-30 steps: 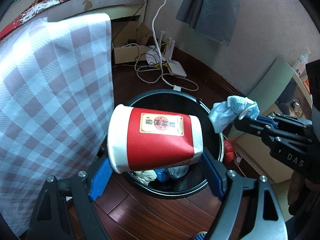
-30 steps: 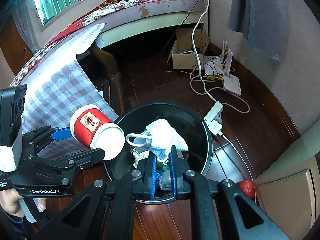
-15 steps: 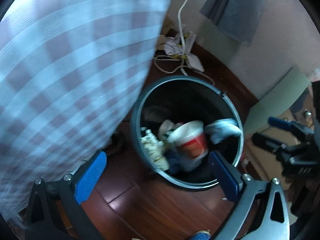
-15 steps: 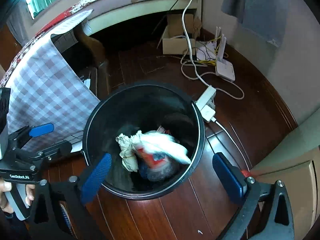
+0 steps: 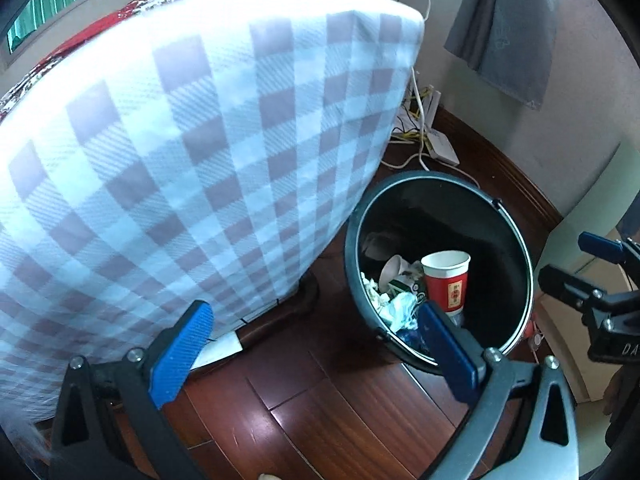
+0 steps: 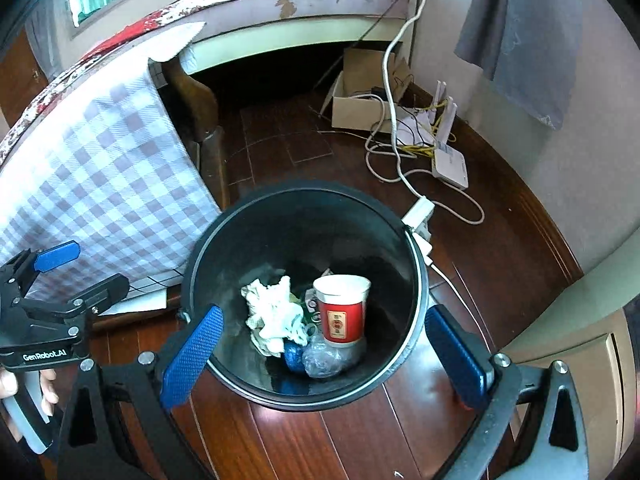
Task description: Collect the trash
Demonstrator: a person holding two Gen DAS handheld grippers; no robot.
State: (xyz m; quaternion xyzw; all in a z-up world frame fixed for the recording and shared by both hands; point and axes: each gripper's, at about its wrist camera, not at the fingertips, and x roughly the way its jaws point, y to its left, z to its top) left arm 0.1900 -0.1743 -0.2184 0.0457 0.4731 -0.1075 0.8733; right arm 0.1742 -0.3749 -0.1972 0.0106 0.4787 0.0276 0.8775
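A black round bin (image 6: 304, 186) stands on the wooden floor. In it a red paper cup (image 6: 342, 312) stands upright beside crumpled white trash (image 6: 276, 316) and a clear plastic wad. My right gripper (image 6: 324, 354) is open above the bin's near rim, nothing between its blue pads. The left wrist view shows the same bin (image 5: 440, 178) and cup (image 5: 446, 284) to the right. My left gripper (image 5: 316, 350) is open and empty over the floor, its right pad in front of the bin's near rim. Each gripper shows in the other's view: left (image 6: 80, 270), right (image 5: 576, 260).
A purple-and-white checked cloth (image 5: 180, 160) hangs over furniture just left of the bin. Behind the bin lie a power strip (image 6: 418, 216), white cables, a router (image 6: 450, 164) and a cardboard box (image 6: 360, 96). A pale cabinet (image 6: 580, 360) stands at the right.
Both grippers have opened. The red cup left the left gripper and the white-and-blue wad left the right one; both now lie in the bin. The left view swung towards the checked cloth.
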